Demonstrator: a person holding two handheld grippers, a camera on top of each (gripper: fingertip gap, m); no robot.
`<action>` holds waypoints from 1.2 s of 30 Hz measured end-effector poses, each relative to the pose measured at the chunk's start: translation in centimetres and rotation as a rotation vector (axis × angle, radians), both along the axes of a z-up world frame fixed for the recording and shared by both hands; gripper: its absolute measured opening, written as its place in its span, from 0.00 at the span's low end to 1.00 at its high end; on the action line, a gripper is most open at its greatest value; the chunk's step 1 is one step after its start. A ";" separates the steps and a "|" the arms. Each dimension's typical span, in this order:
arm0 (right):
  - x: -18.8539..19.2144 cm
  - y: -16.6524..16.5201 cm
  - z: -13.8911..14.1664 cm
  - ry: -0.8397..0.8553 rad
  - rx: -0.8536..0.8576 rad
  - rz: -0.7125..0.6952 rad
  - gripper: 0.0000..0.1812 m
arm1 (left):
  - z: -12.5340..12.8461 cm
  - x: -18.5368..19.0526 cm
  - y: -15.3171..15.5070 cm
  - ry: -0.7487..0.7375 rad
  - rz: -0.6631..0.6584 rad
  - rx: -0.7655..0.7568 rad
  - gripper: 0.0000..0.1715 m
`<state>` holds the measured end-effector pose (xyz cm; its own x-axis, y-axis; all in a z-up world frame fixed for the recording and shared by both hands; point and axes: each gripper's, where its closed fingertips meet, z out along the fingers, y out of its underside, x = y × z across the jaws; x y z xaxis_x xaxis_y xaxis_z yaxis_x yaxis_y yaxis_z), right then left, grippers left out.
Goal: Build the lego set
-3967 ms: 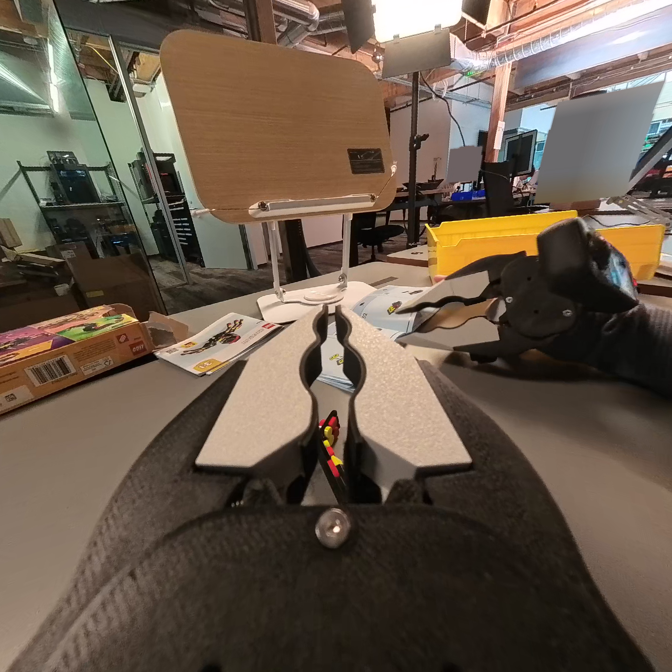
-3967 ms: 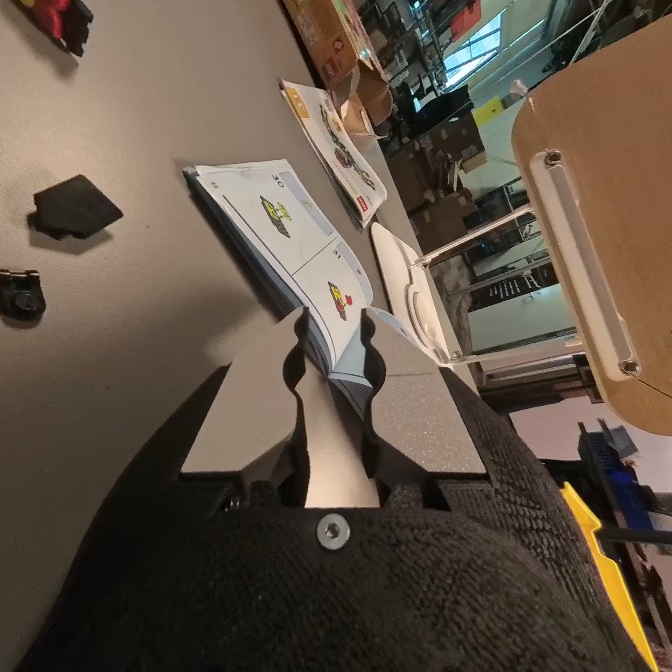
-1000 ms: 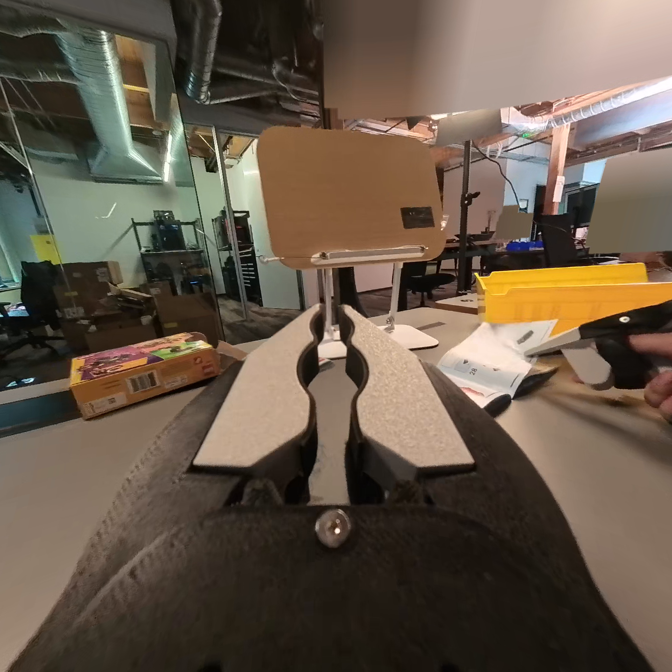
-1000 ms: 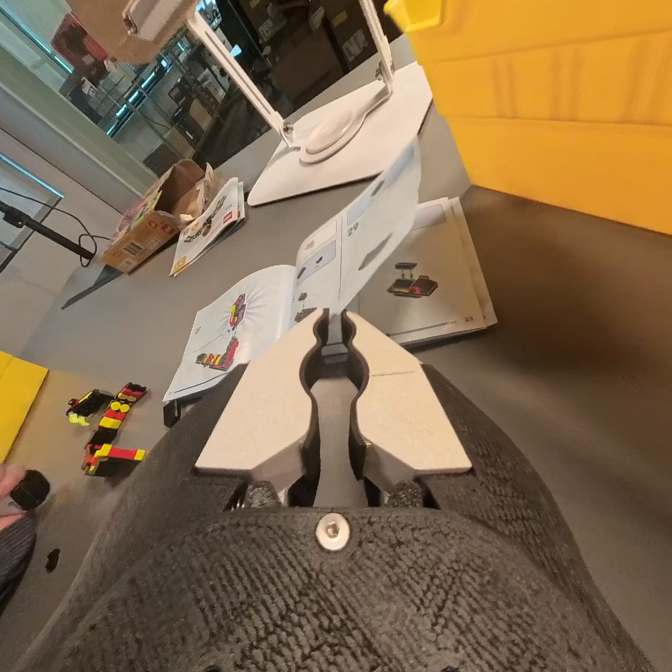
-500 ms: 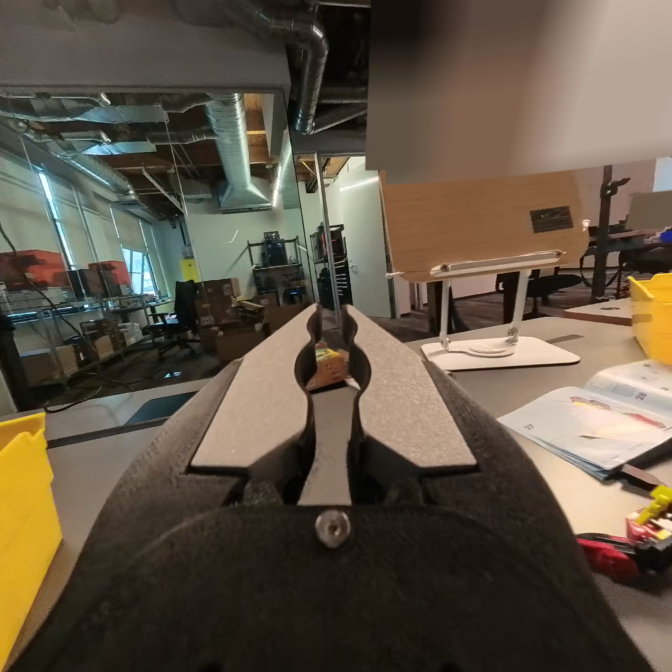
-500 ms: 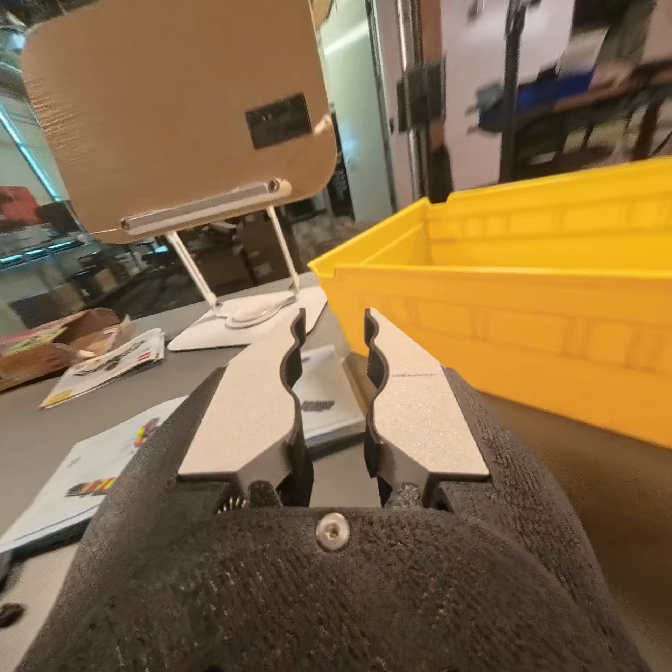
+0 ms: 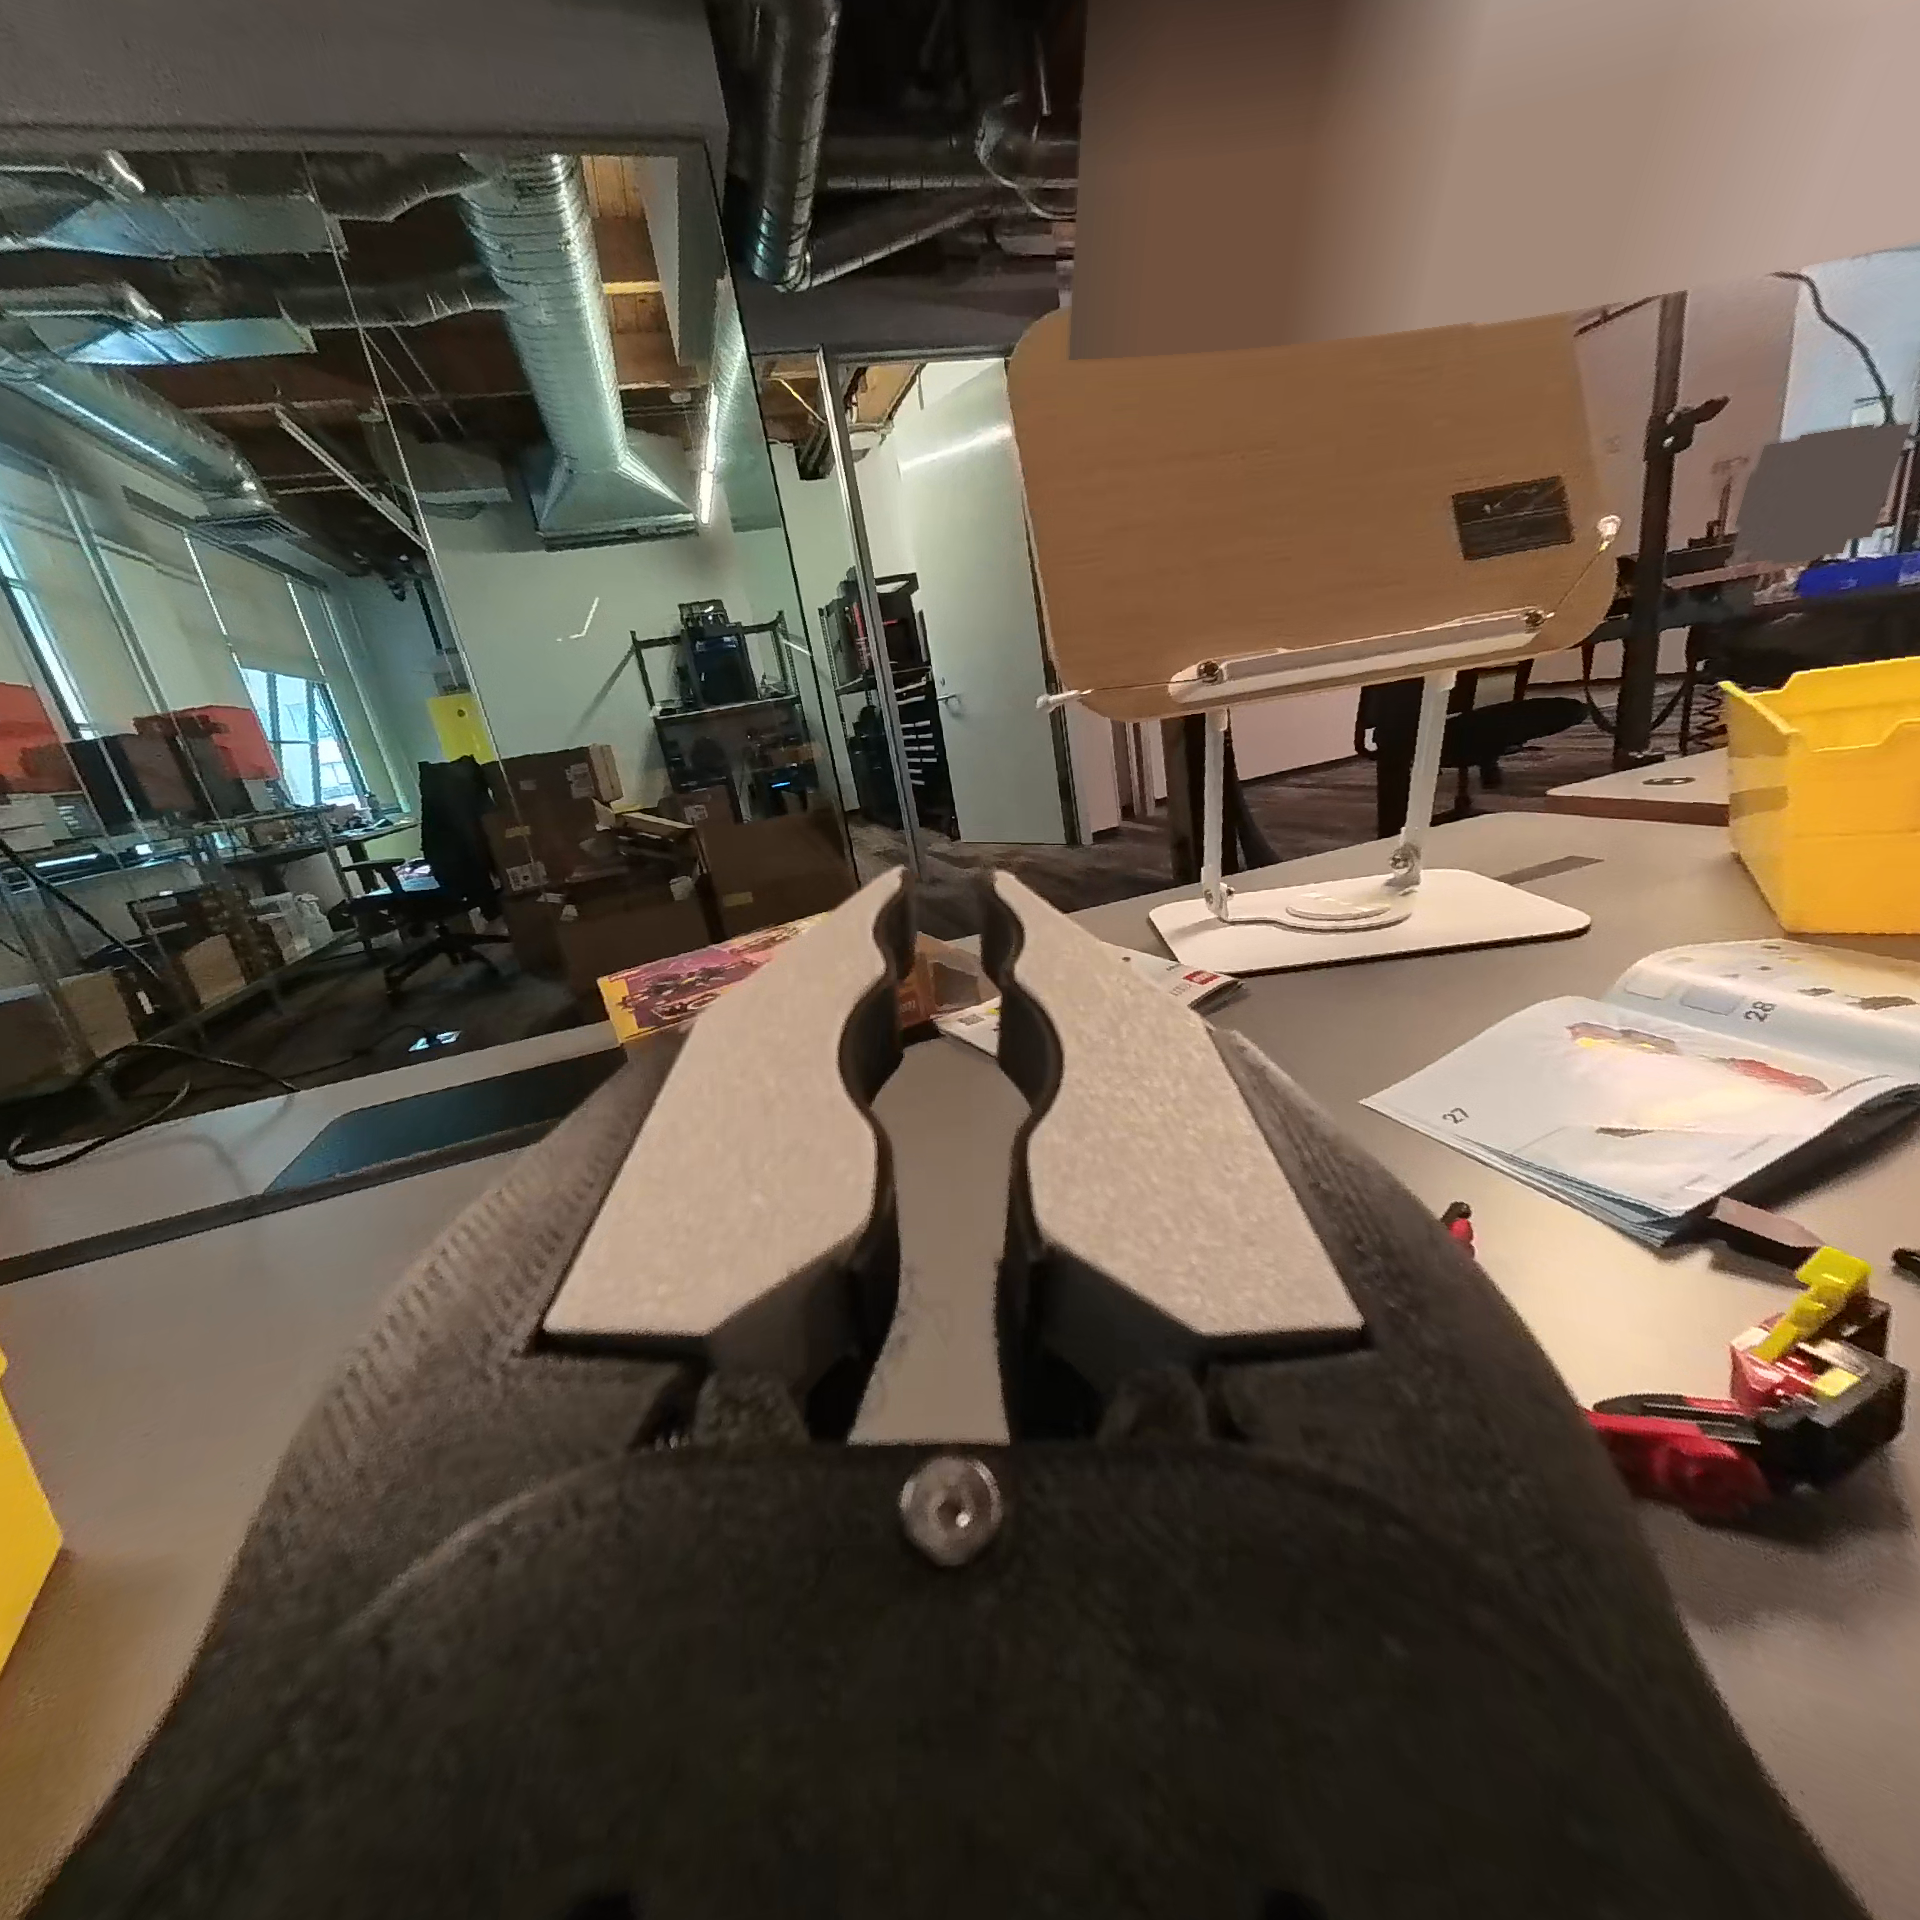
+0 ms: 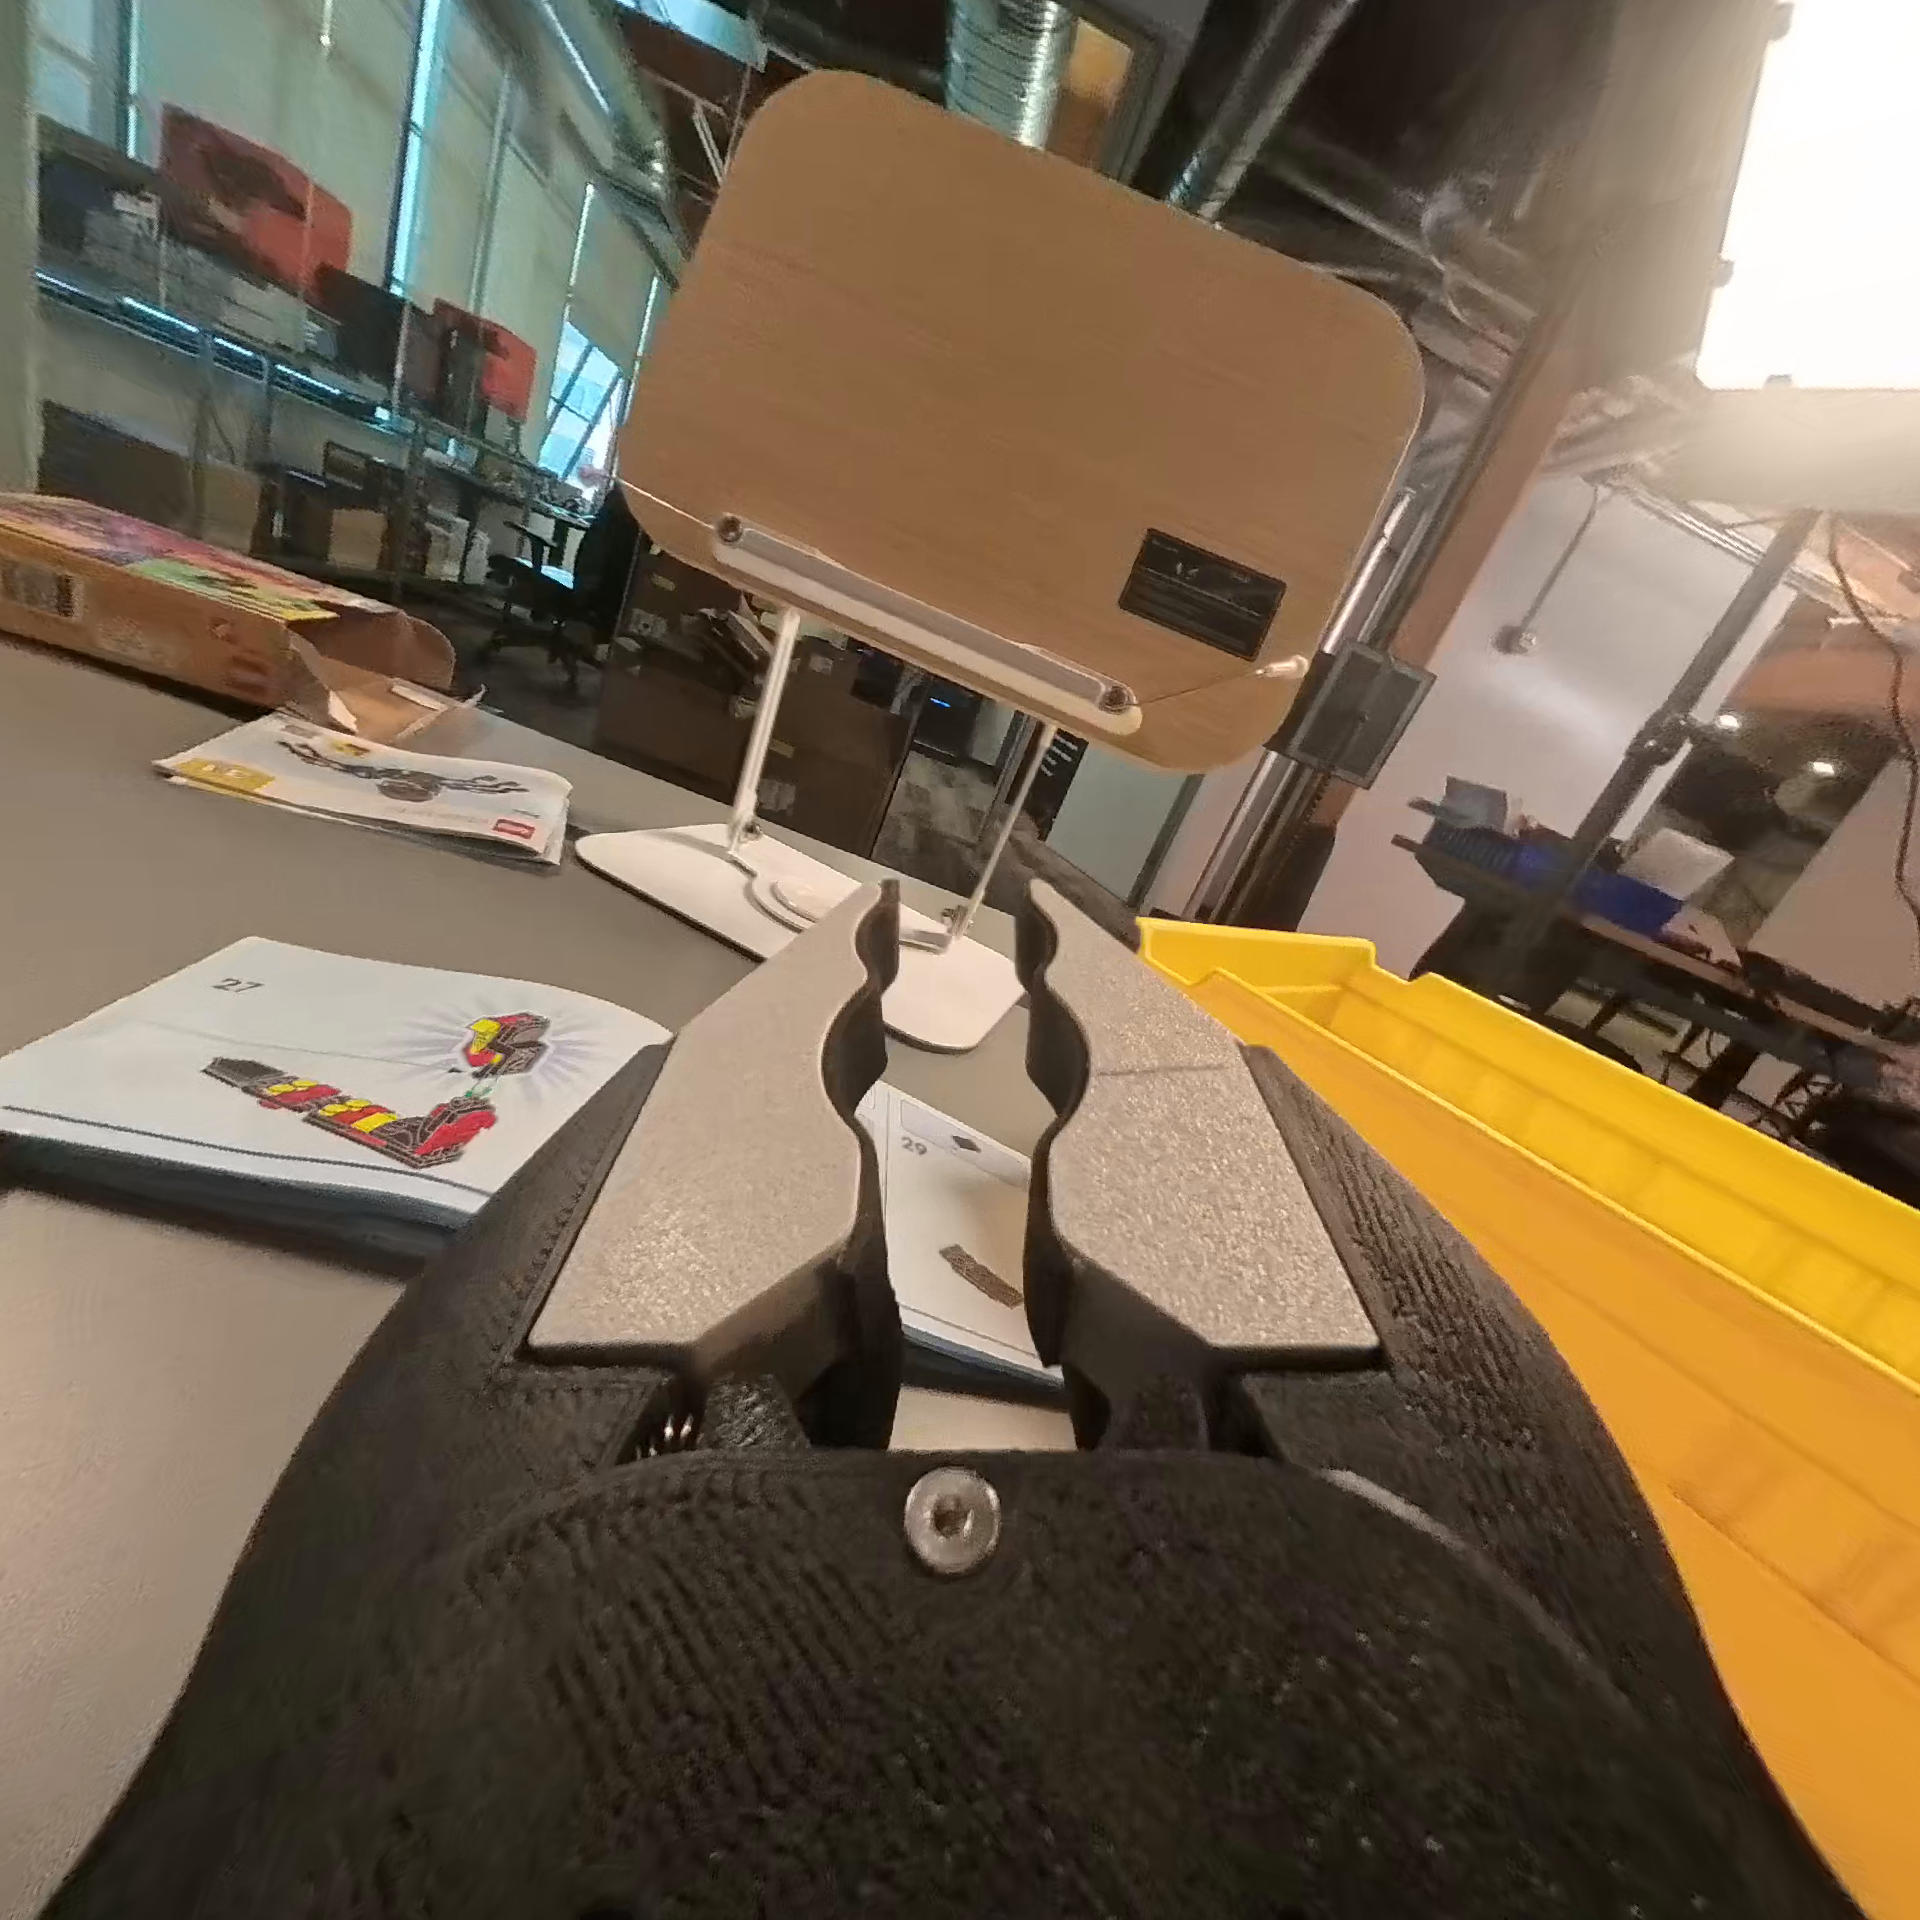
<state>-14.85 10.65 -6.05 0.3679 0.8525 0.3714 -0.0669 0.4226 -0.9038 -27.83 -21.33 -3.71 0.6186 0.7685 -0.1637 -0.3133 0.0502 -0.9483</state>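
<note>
A partly built red, black and yellow lego model (image 7: 1766,1382) lies on the grey table (image 7: 1558,1299) to the right of my left gripper (image 7: 945,894). That gripper is slightly open and empty, and held above the table. The open instruction booklet (image 7: 1662,1081) lies behind the model. It also shows in the right wrist view (image 8: 312,1081), under and to the left of my right gripper (image 8: 956,904). The right gripper is open and empty, just above the booklet's right page. A dark loose piece (image 7: 1766,1236) lies at the booklet's near edge.
A wooden book stand (image 7: 1309,520) on a white base stands at the back, also in the right wrist view (image 8: 1018,416). A yellow bin (image 8: 1558,1143) is close on the right. The lego box (image 8: 156,603) and a second booklet (image 8: 384,779) lie far left. Another yellow bin (image 7: 21,1507) shows at the left edge. The right tips stand about 20 centimeters off the dark loose piece (image 7: 1766,1236).
My right gripper let go of the booklet page, opened and levelled toward the book stand. The left wrist view swung left, and the lego model came into view at its right.
</note>
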 end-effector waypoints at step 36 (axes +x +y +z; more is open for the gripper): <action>-0.2 -0.5 -0.2 -0.007 -0.009 0.035 0.06 | 6.1 1.3 -5.4 -0.023 -0.320 0.246 0.03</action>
<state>-15.08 10.17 -6.28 0.3350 0.8683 0.3660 -0.0750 0.4117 -0.9082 -26.58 -26.70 2.42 0.8343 0.5511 0.0176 -0.2240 0.3679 -0.9025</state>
